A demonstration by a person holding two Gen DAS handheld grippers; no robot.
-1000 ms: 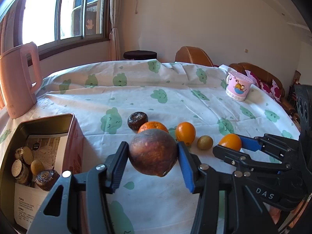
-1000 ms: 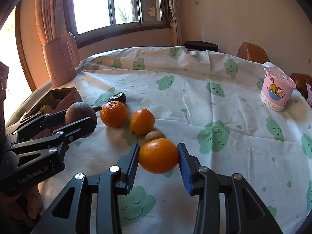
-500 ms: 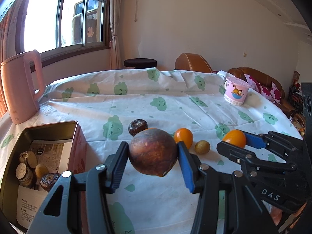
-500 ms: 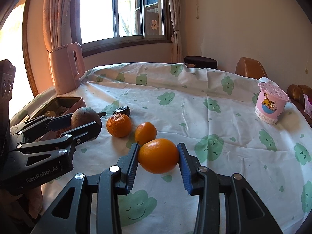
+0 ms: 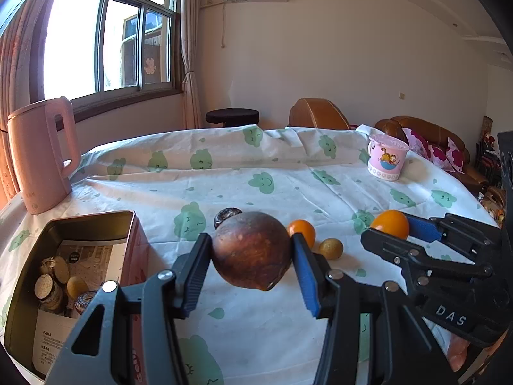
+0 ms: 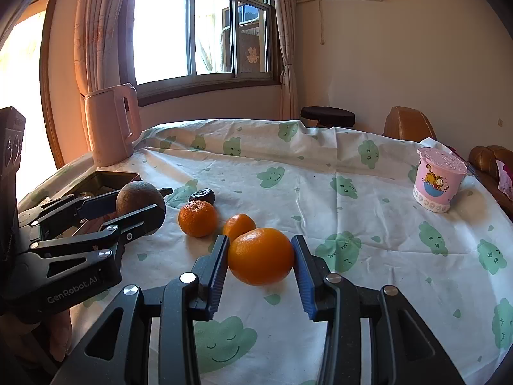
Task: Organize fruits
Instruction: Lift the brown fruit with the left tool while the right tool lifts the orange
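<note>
Both views tipped up since earlier frame, more wall showing. Left view: left tool (image 5: 251, 261) clenched on brown fruit (image 5: 251, 250), frame centre; right tool (image 5: 392, 226) reads "DAS". Right view: right tool (image 6: 260, 264) grips orange (image 6: 261, 256), centre; left tool (image 6: 138, 205) reads "GenRobot.AI".

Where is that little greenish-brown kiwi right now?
In the left wrist view, the kiwi lies on the tablecloth right of centre, just right of a small orange and left of the right gripper holding another orange.
</note>
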